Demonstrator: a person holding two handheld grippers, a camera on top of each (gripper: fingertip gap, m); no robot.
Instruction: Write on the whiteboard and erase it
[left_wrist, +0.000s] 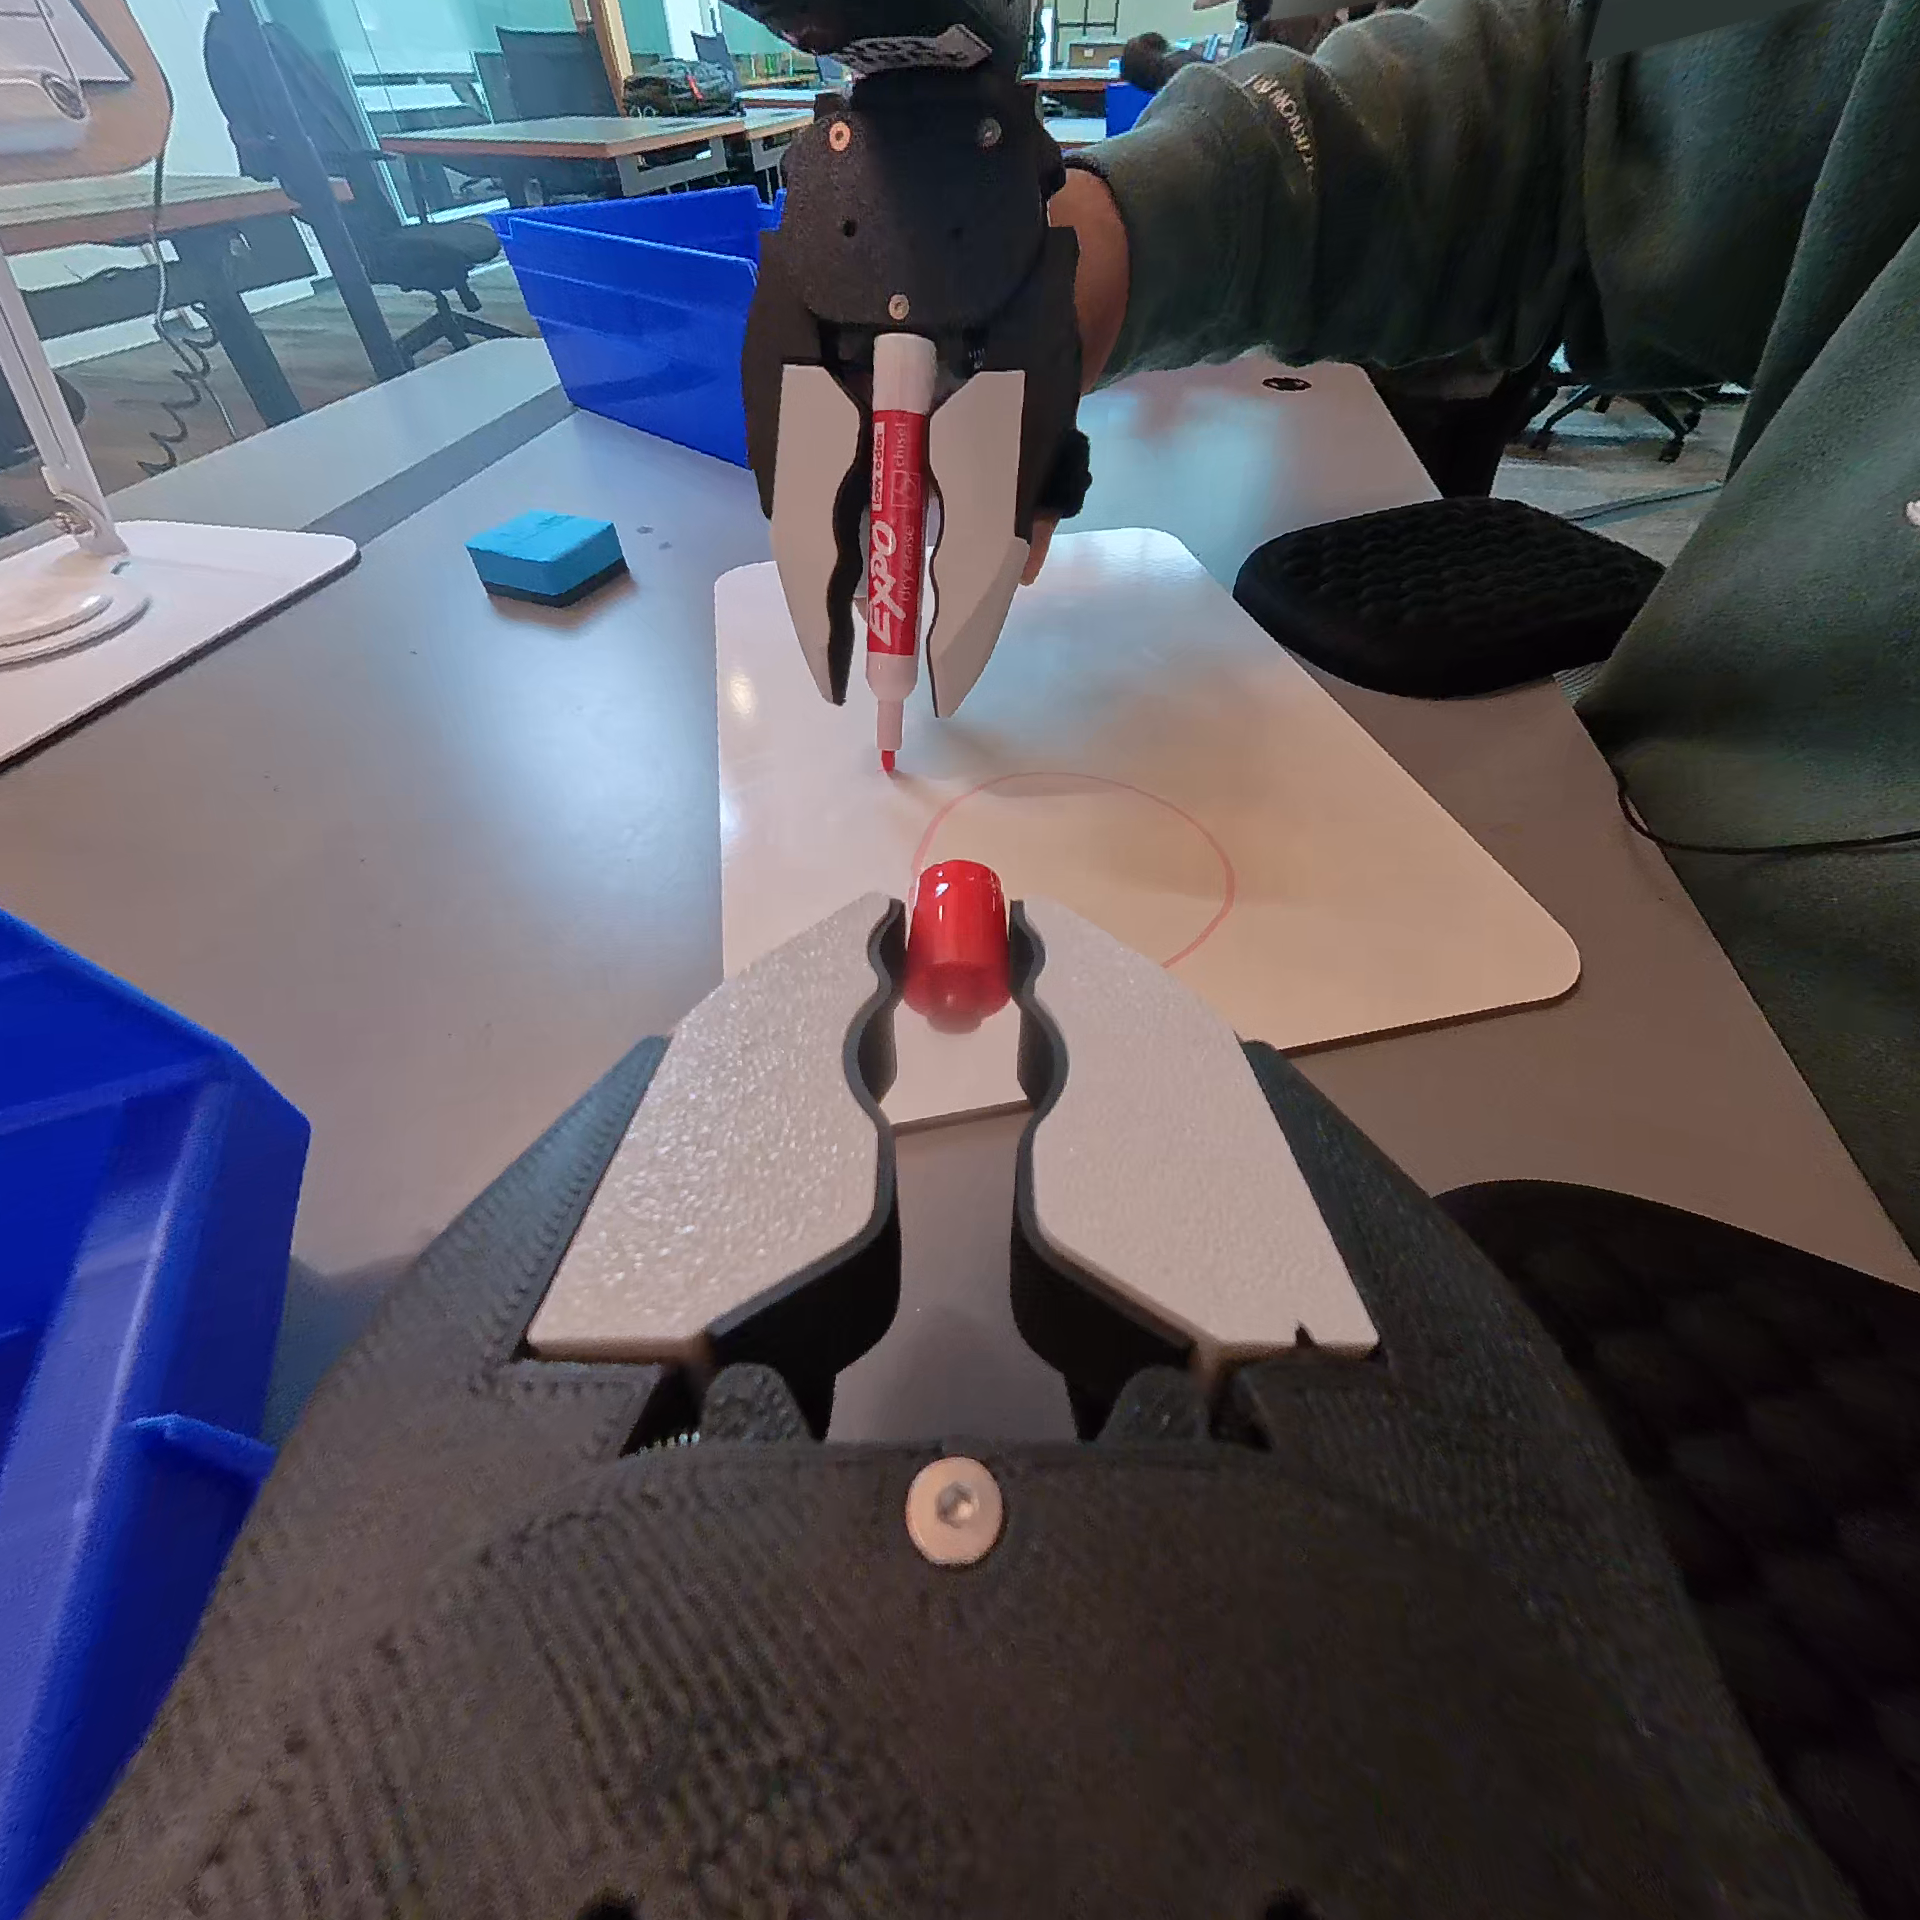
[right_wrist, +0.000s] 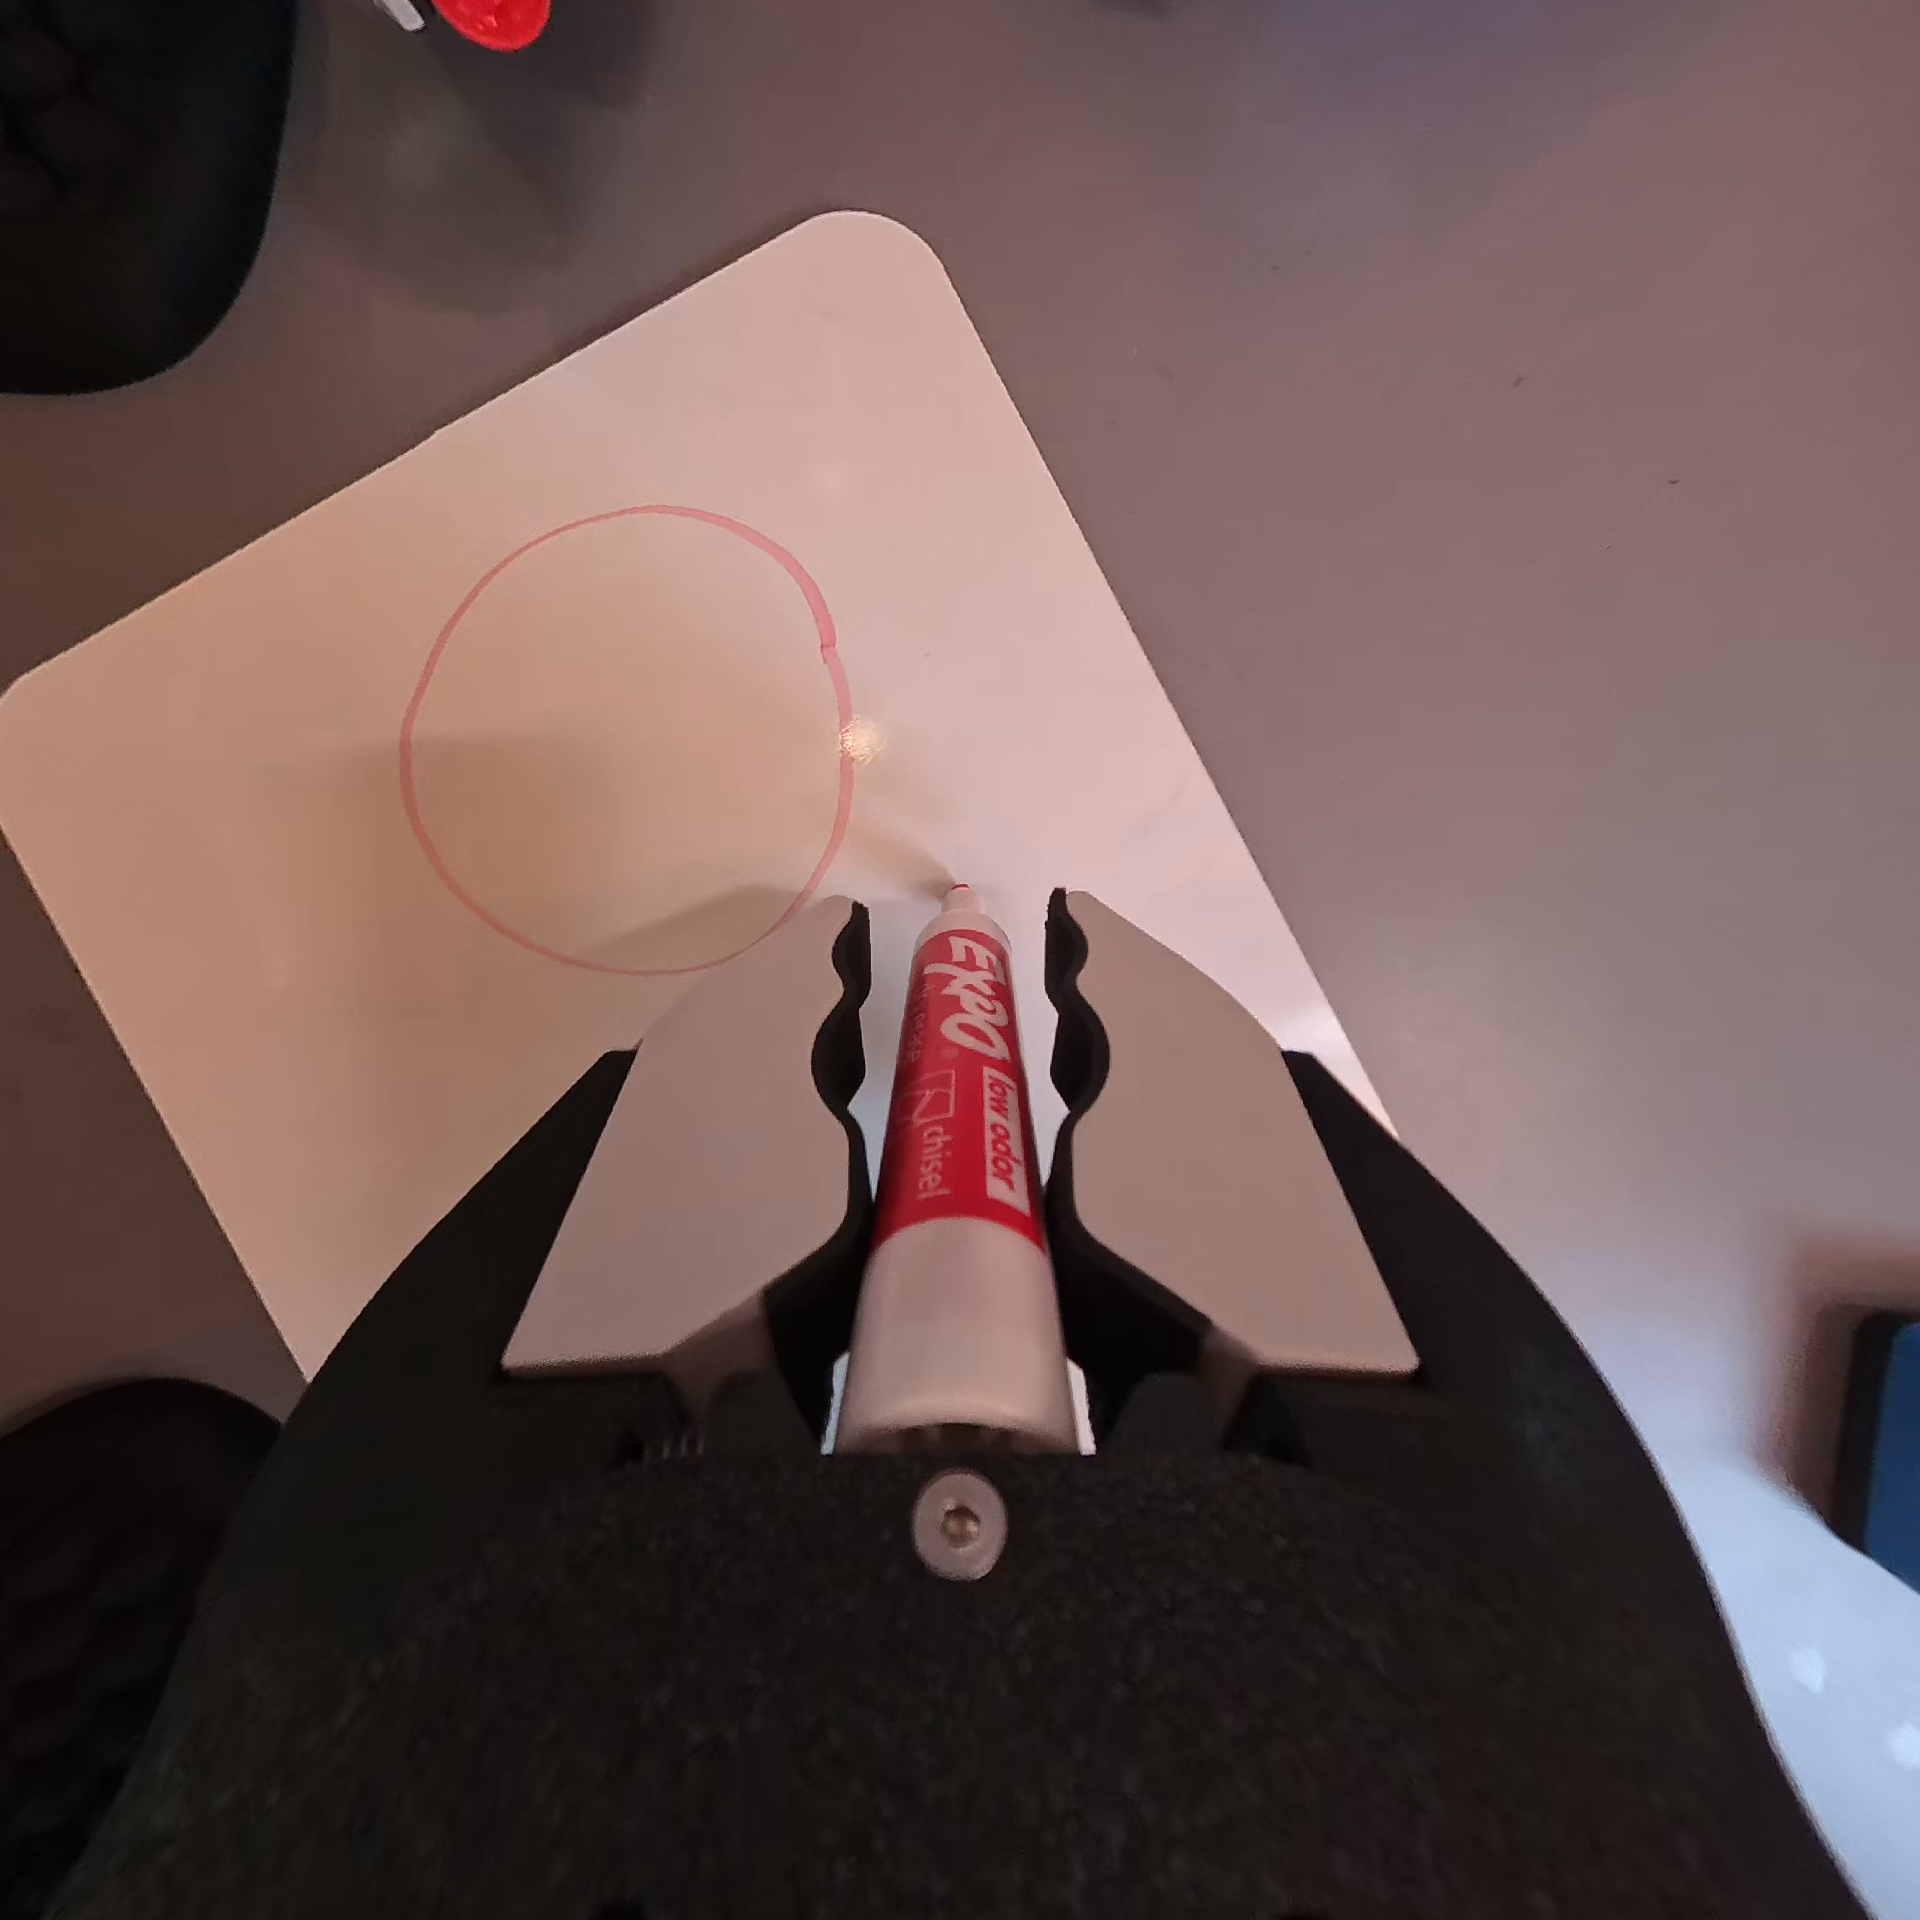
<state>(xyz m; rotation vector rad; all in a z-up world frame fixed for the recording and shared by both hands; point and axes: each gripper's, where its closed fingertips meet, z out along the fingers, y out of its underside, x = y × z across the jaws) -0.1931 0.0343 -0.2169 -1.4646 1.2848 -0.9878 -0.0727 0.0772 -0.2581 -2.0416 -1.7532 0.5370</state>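
The whiteboard is a thin, glossy white panel with rounded corners, lying flat on a matte grey table. A thin red circle is drawn on it.

The right gripper is black textured plastic with flat grey finger plates and wavy black inner pads. Its fingers are clamped on the marker, a white cylinder with a red label band. The marker points steeply down, its red tip at or just above the board, just outside the circle.

The left gripper is of the same build, its plates pebble-textured. Its fingertips grip the cap, a glossy red ribbed cylinder, over the near part of the board.

An eraser, a block with a blue top and dark base, lies on the table left of the board, apart from it. Two blue plastic bins stand at the far and near left; their contents cannot be seen.

Left wrist view only: the bins, a white lamp base, a black mesh pad and a green sleeve. Right wrist view only: the whole circle, closed with a small overlap.
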